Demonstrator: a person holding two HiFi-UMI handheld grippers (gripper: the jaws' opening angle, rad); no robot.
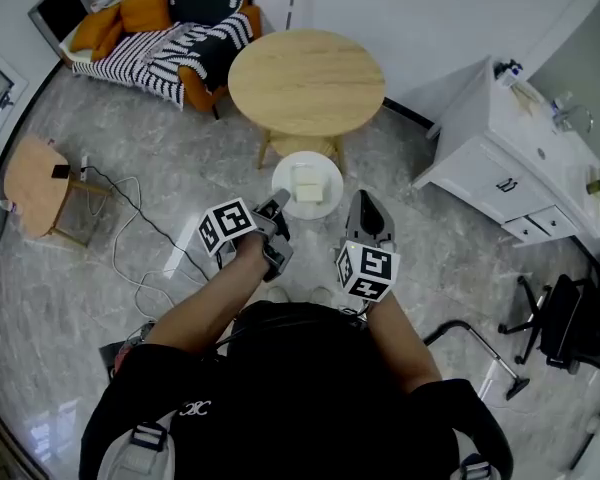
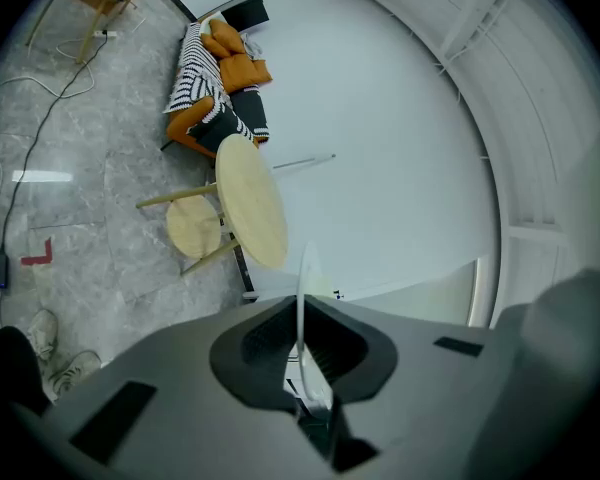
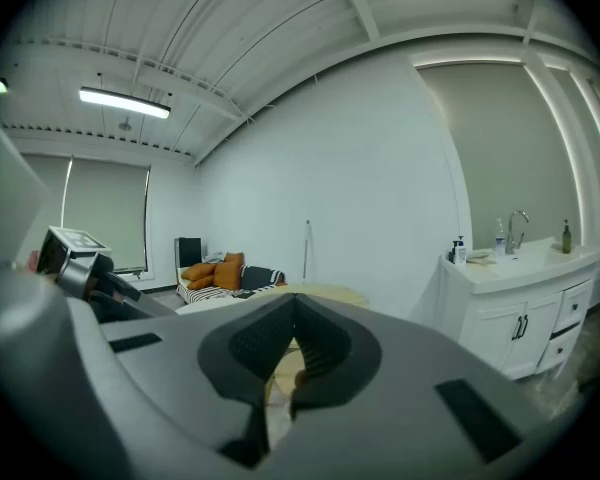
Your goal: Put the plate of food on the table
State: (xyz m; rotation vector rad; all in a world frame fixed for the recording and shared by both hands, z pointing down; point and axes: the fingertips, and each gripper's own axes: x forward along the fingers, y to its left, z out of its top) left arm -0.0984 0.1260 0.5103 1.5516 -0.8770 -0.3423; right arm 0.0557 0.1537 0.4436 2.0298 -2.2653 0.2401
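**Carrying a plate of food toward a round wooden counter**

A person, seen from above, stands on a grey stone-look floor [image 1: 420,258] with tongs in each hand. The left tongs [image 1: 277,208] are clamped on the near rim of a white plate [image 1: 328,204]. Their own view shows that rim edge-on, as a thin white line pinched between the jaws. A pale block of food [image 1: 307,182] sits in the middle of the plate. The right tongs [image 1: 364,200] sit just to the right of the plate, with jaws together on nothing. Whether they touch the rim I cannot tell.

The plate is in the air, just ahead of both tongs and short of the round wooden counter [image 1: 306,80]. The step in hand looks like the carry, since the plate is gripped but not yet set down. The next move likely calls for going forward, keeping the plate level on its one-sided grip, and lowering it past the counter's near edge.

A low stool [image 2: 194,226] stands by the counter's near side, ahead of the tongs. Open floor lies to either side. A striped sofa [image 1: 185,43] is far ahead and left of the left tongs. A white cabinet [image 1: 500,163] stands well to the right of the right tongs. A cable [image 1: 130,218] trails on the floor to the left.
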